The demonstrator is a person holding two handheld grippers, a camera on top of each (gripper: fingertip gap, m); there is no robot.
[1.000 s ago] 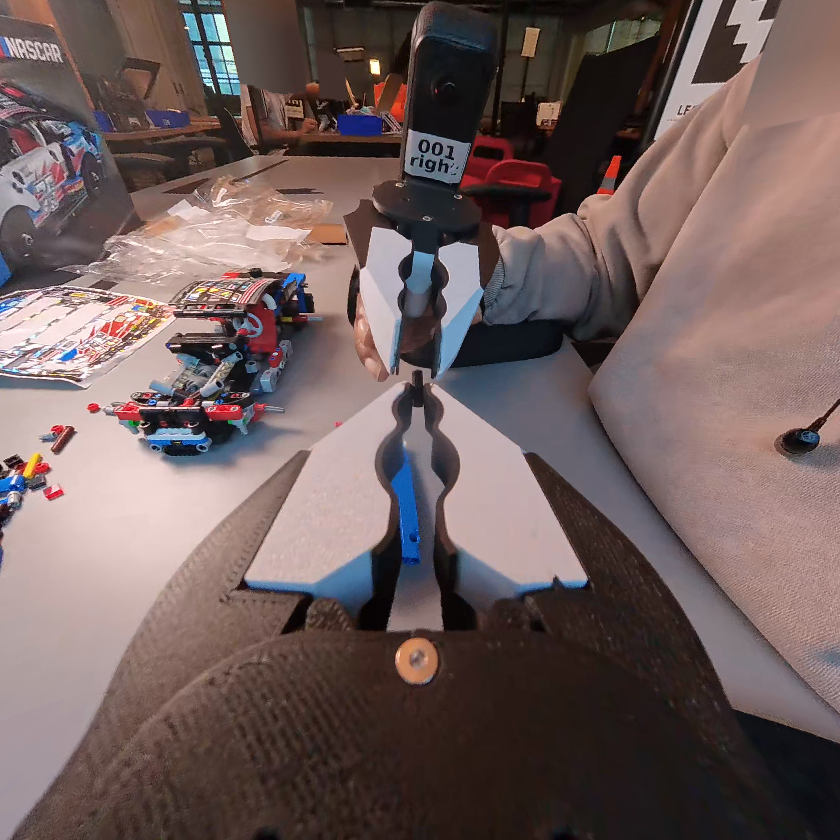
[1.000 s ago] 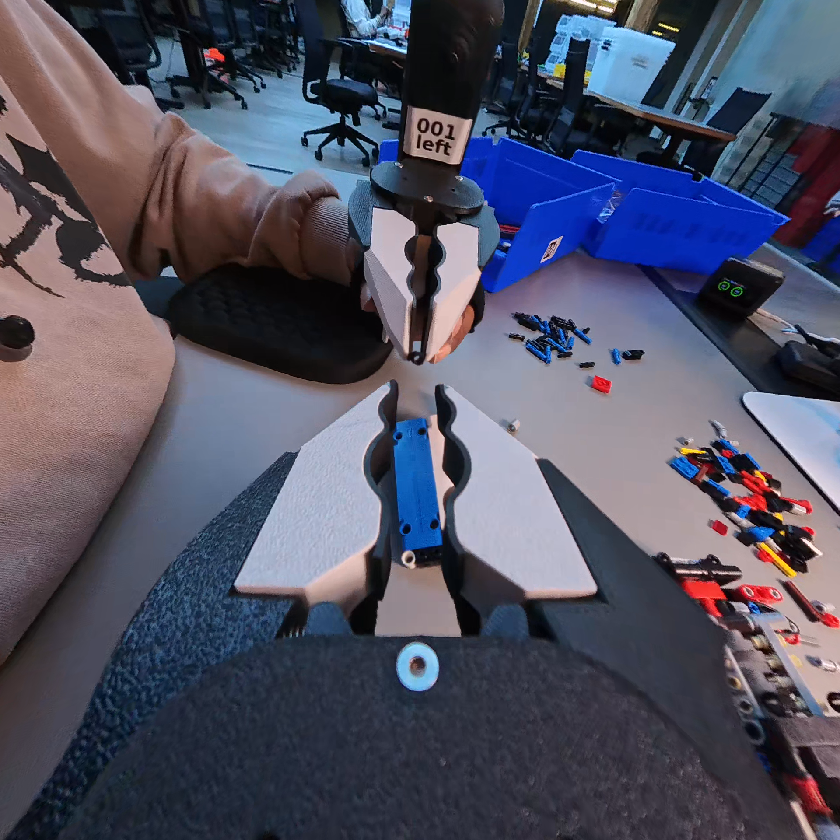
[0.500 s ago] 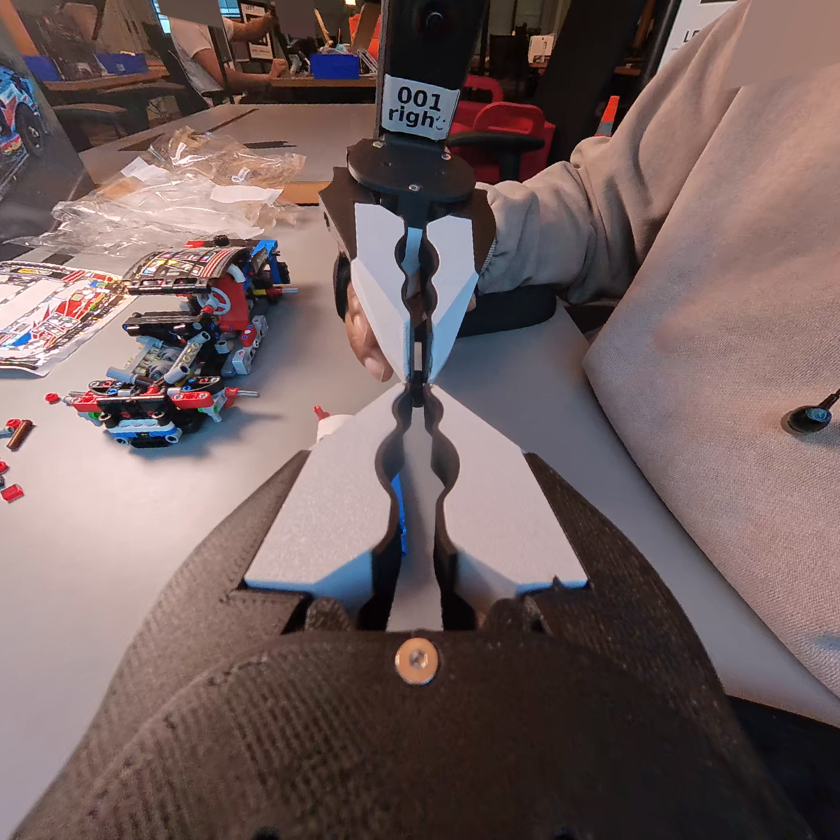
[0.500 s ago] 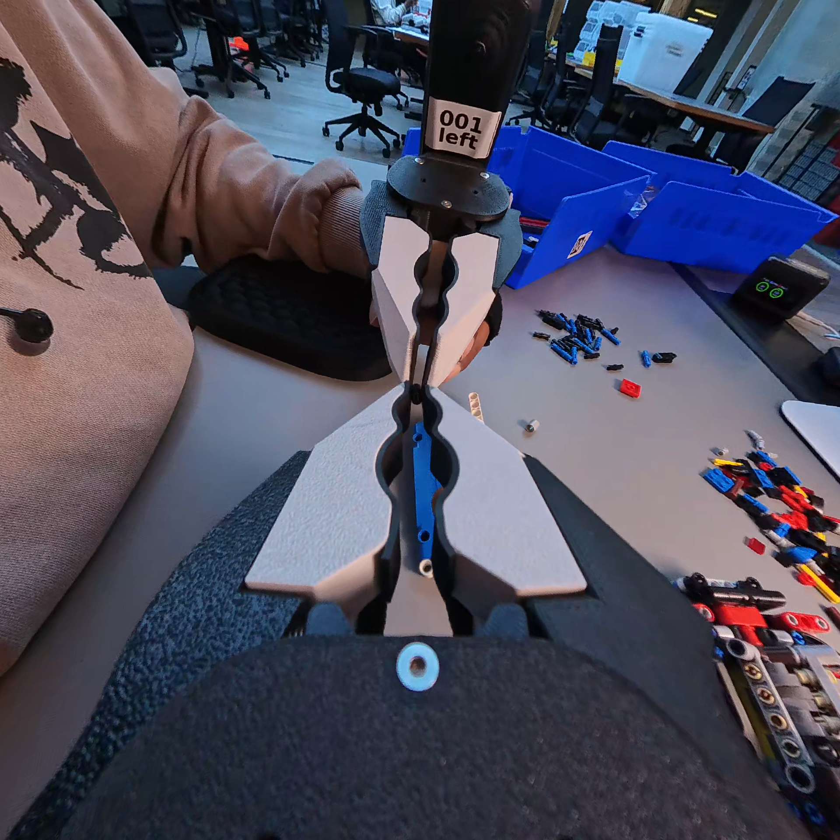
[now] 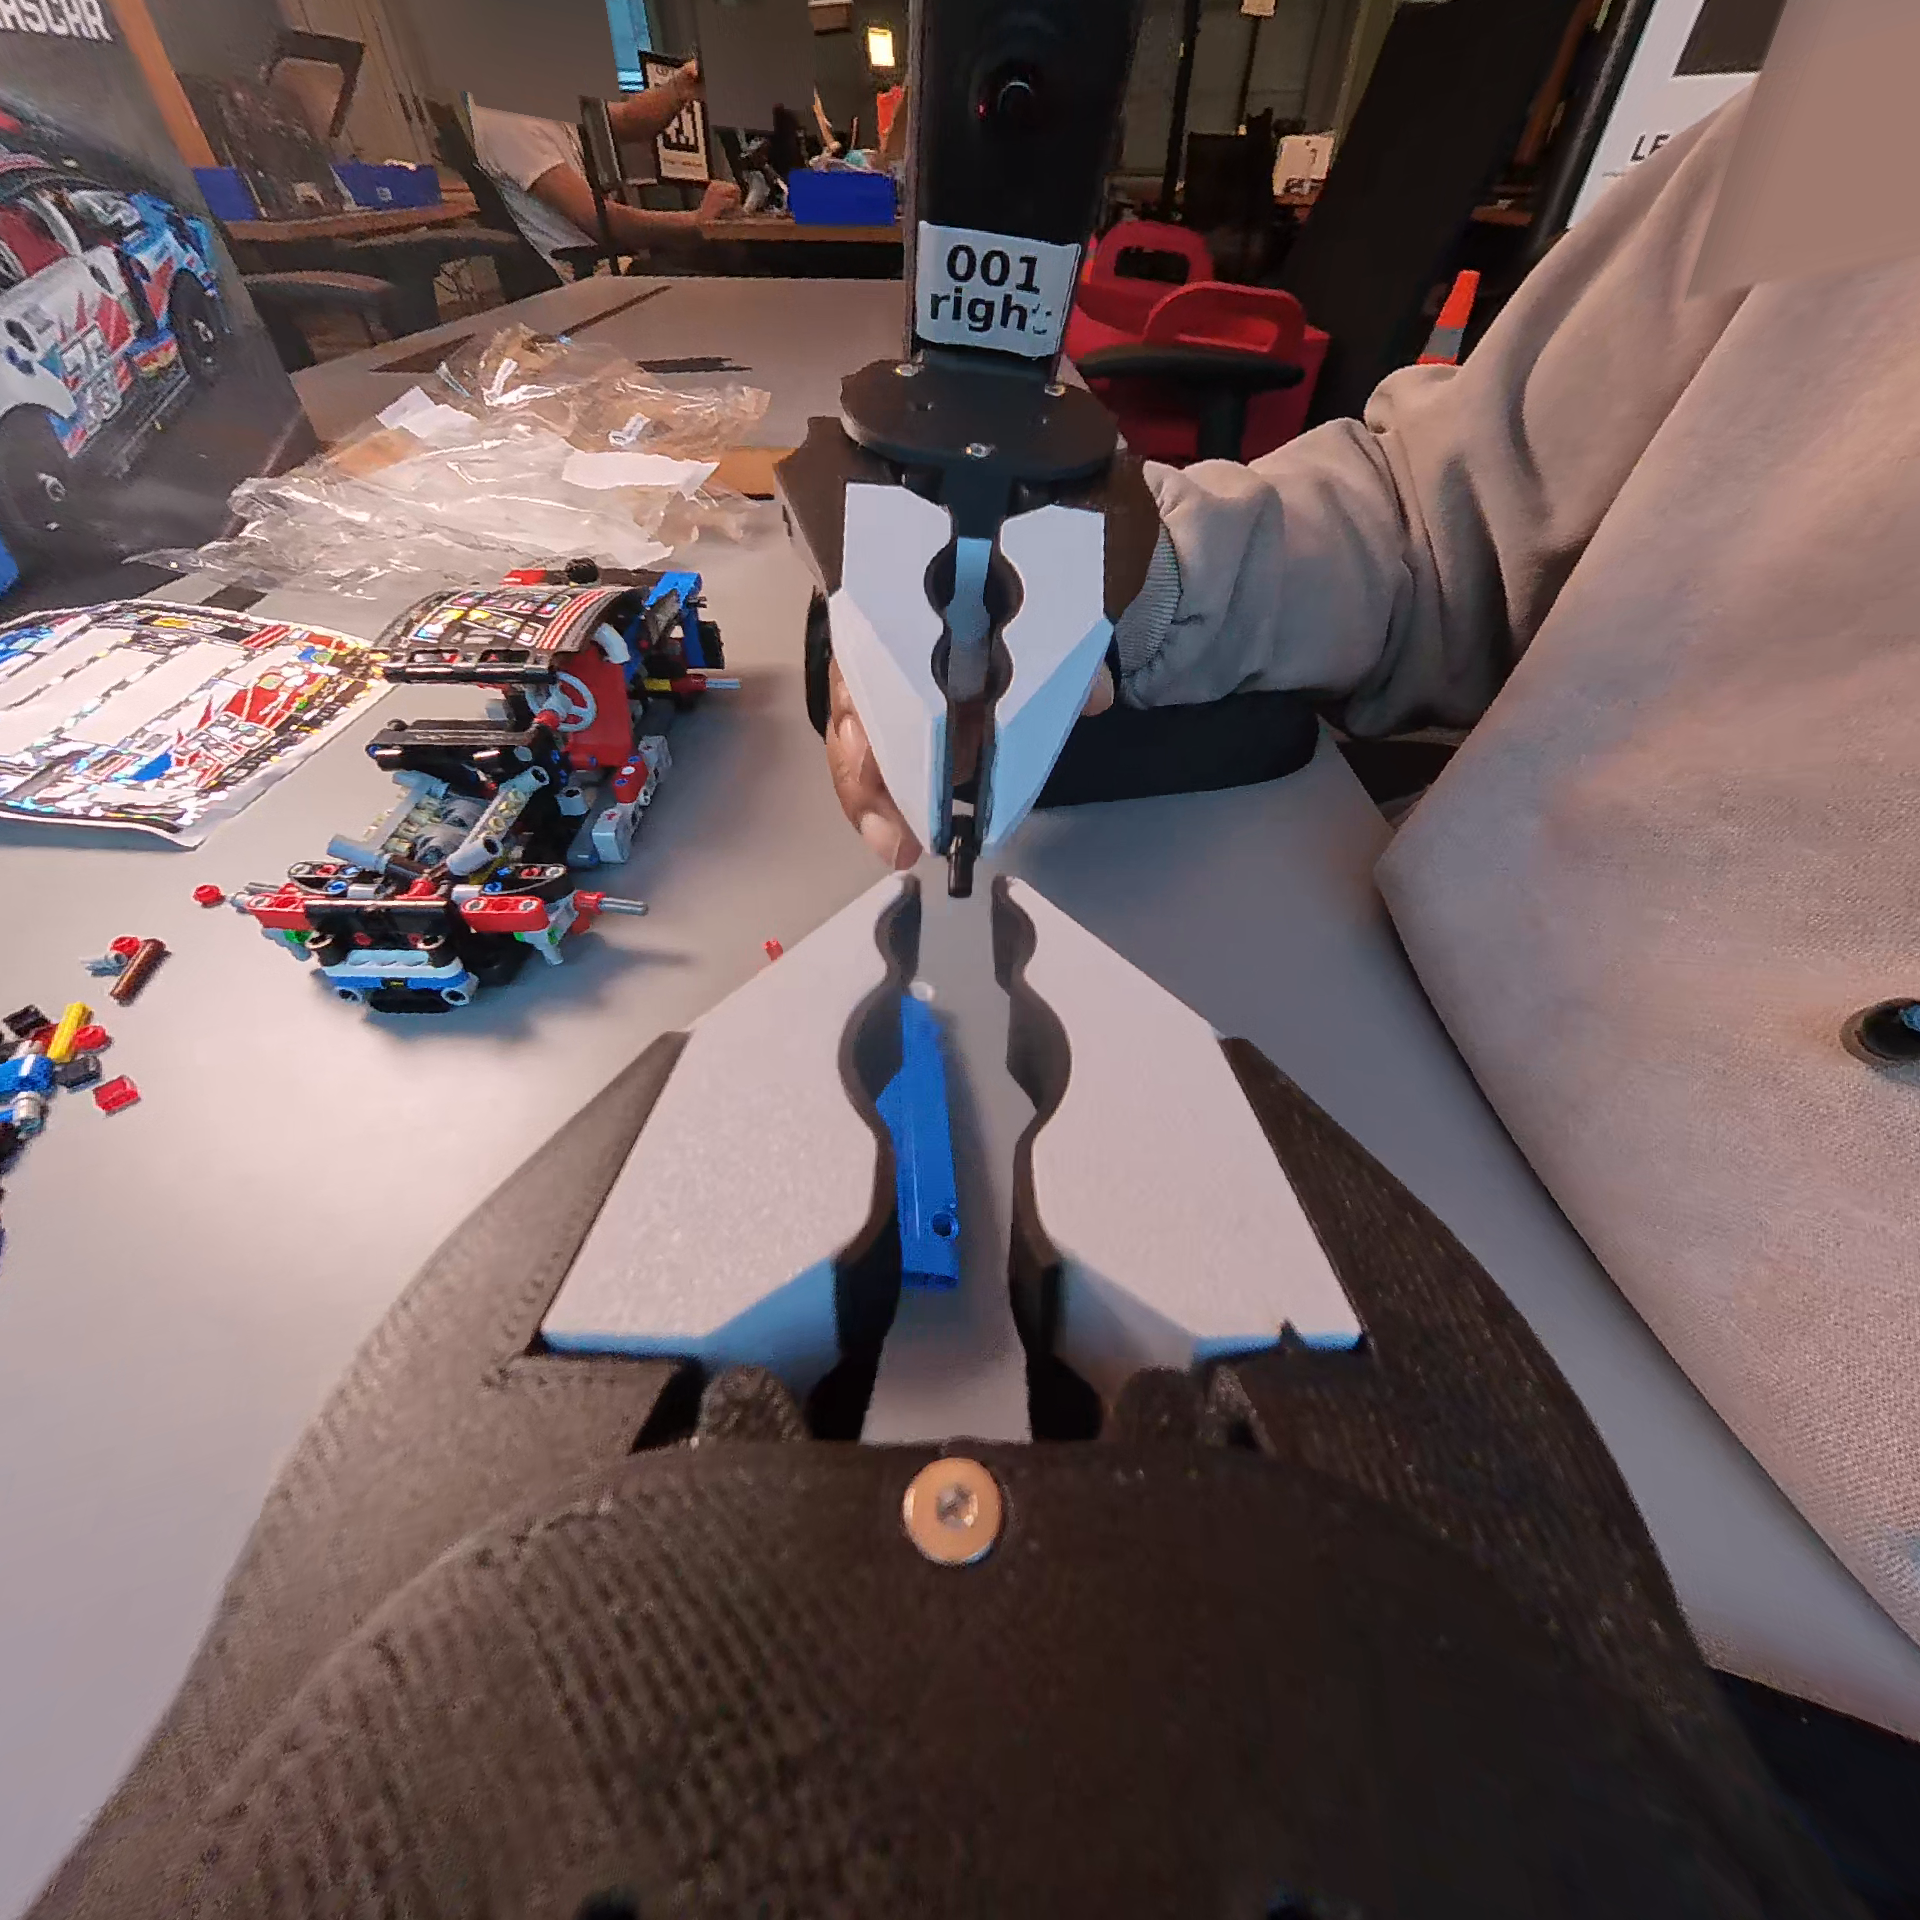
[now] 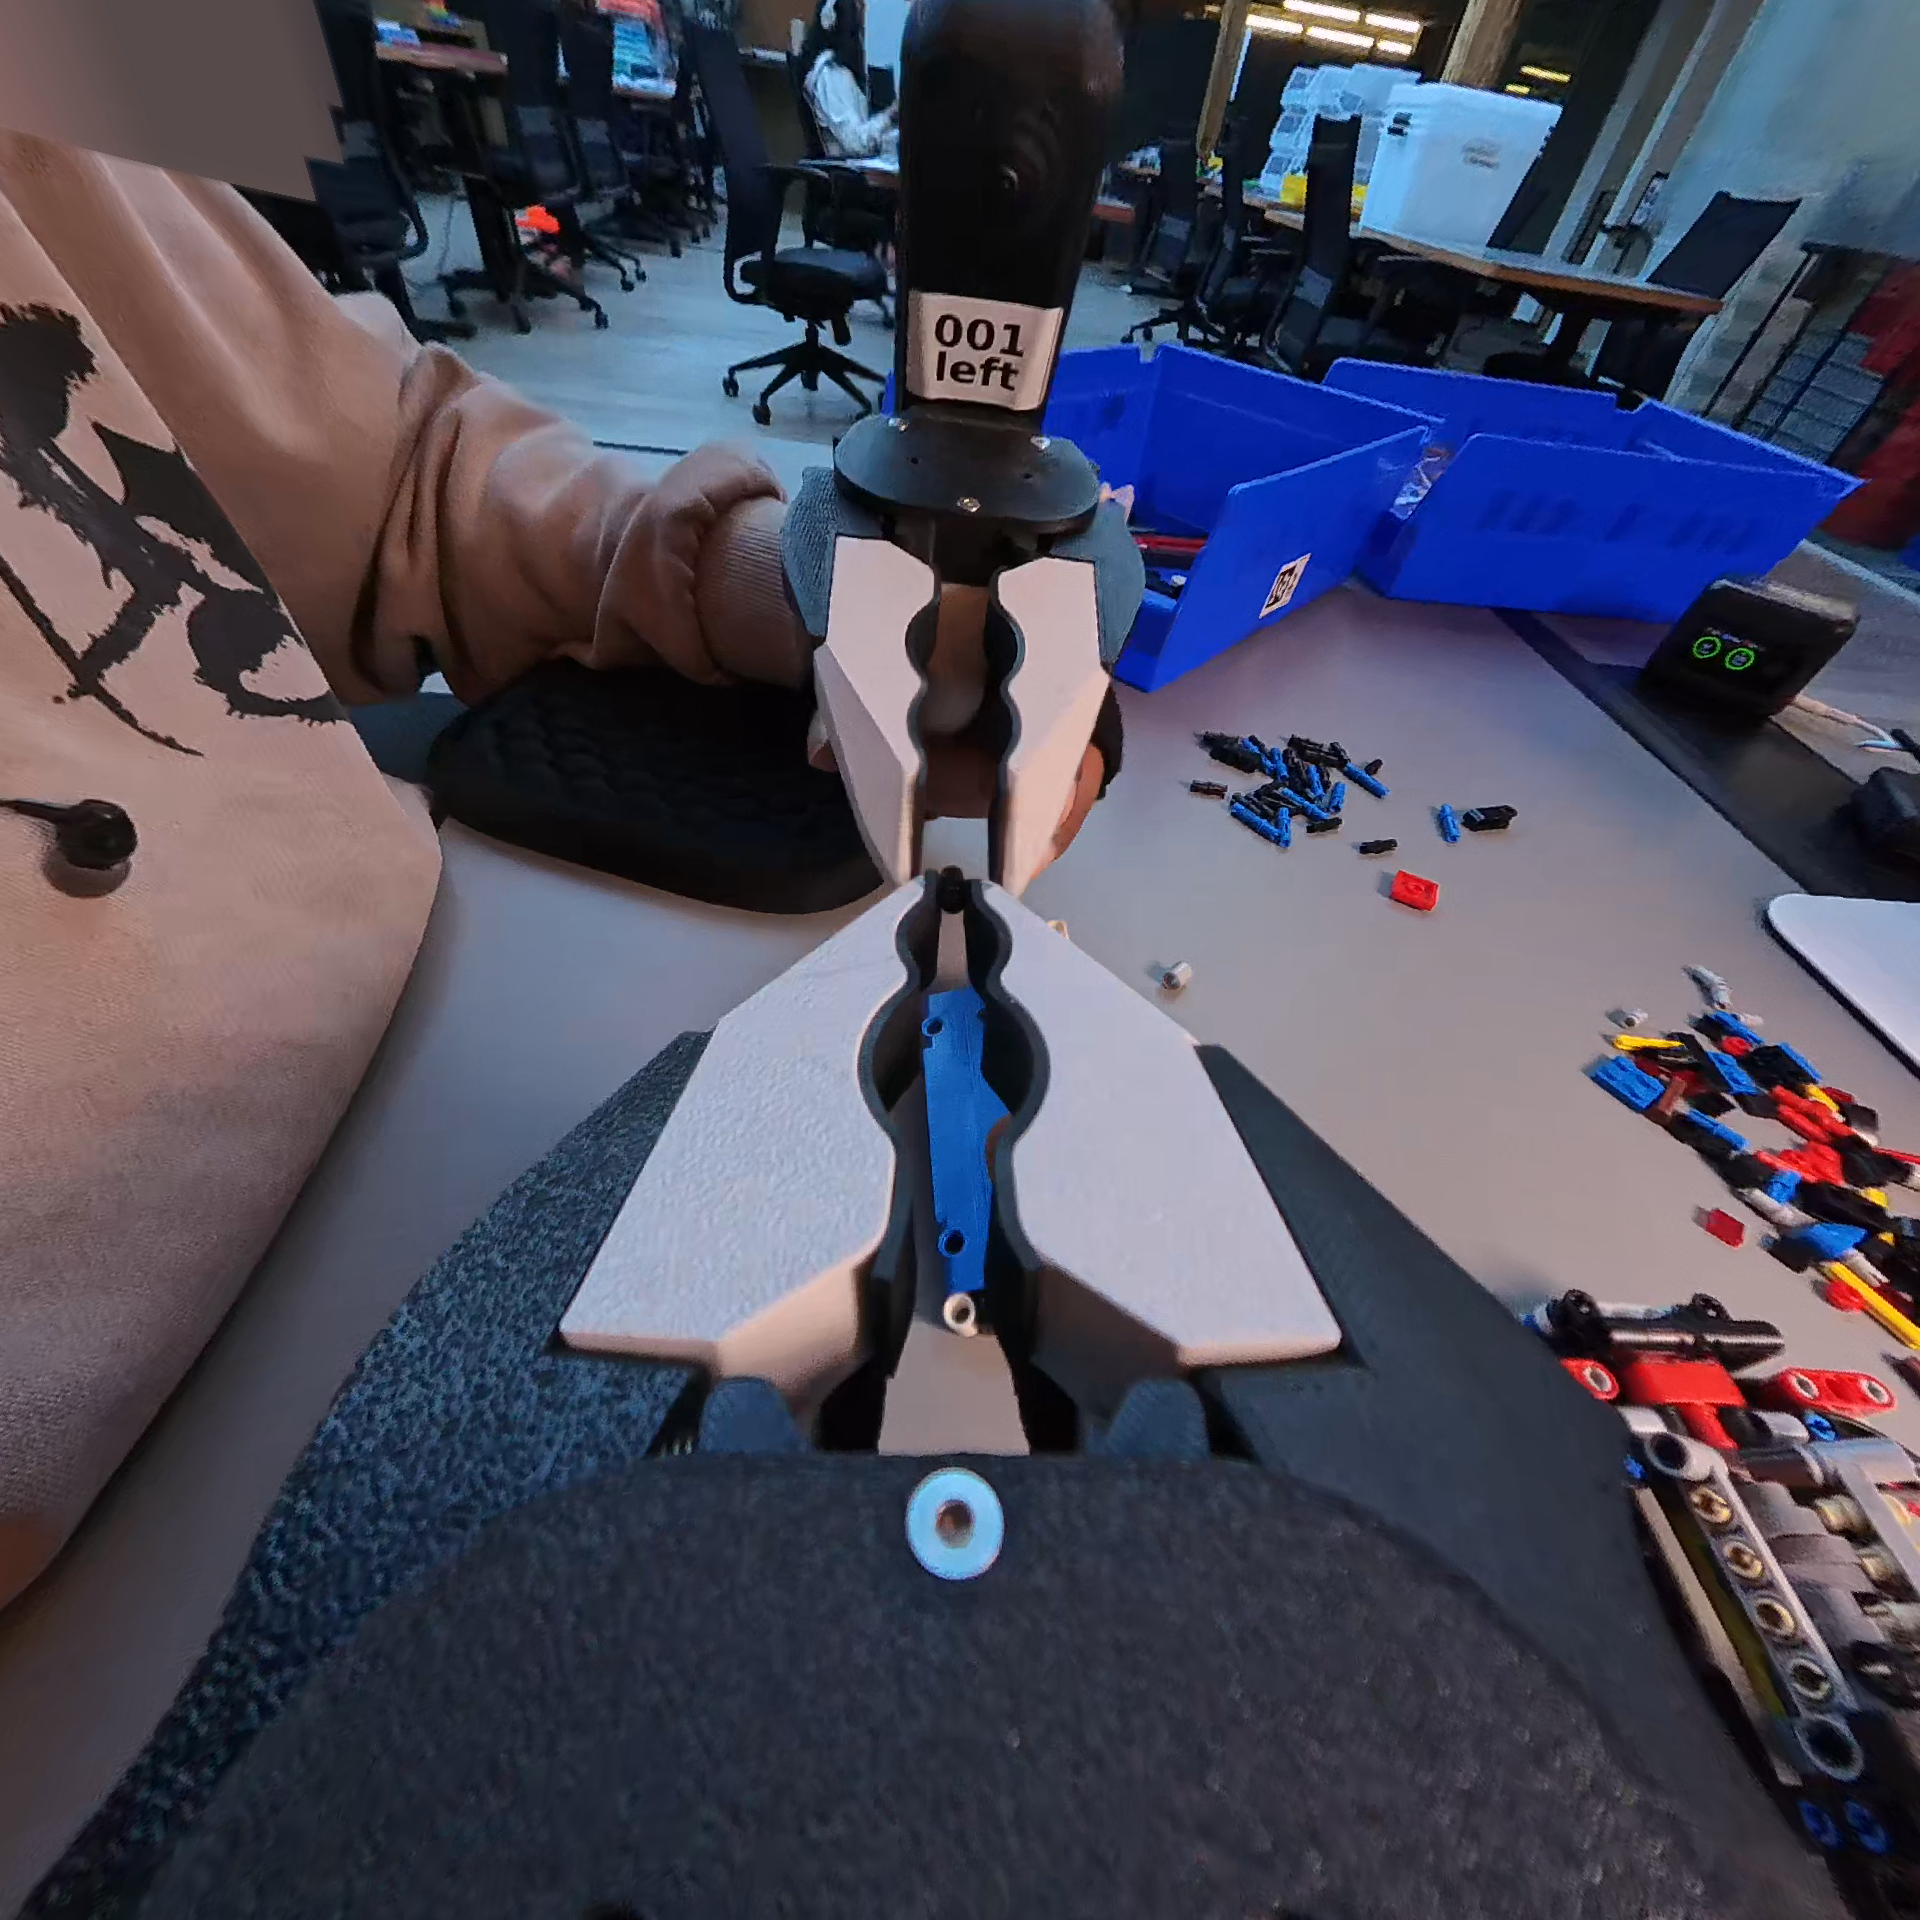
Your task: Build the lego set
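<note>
Holding a short black plastic pin [image 5: 957, 868] at their very tips, our right fingers [image 6: 748, 1174] are closed on it. It pokes toward our left fingers [image 5: 748, 1164], which stand slightly apart and grip nothing. Through the gap under both pairs we see a long blue plastic beam with holes [image 6: 961, 1143]. It appears to lie on the grey table [image 5: 312, 1195] directly below where the tips meet, with a small white peg at the end nearer the base of the right fingers.

We judge the pin to be very light, stiff, smooth and round, so it could pivot or slip in a tip pinch. It is best held by one half, with the other half left free to enter a hole. The beam looks light and rigid. We would take it across its long edges near the middle, keeping the end holes clear, since a friction fit calls for a straight, firm push.

Counting, we find:
- one pin held and one beam;
- one partly built toy car of red, black and blue bricks [image 5: 488, 790] to the left of the left fingers;
- one printed sticker sheet [image 5: 156, 707] beyond the car;
- one small red plate [image 6: 1411, 891] and one small grey bush [image 6: 1174, 975] to the right of the right fingers.

The heap of loose blue and black pins [image 6: 1288, 790] is too small and tangled for us to count.
</note>
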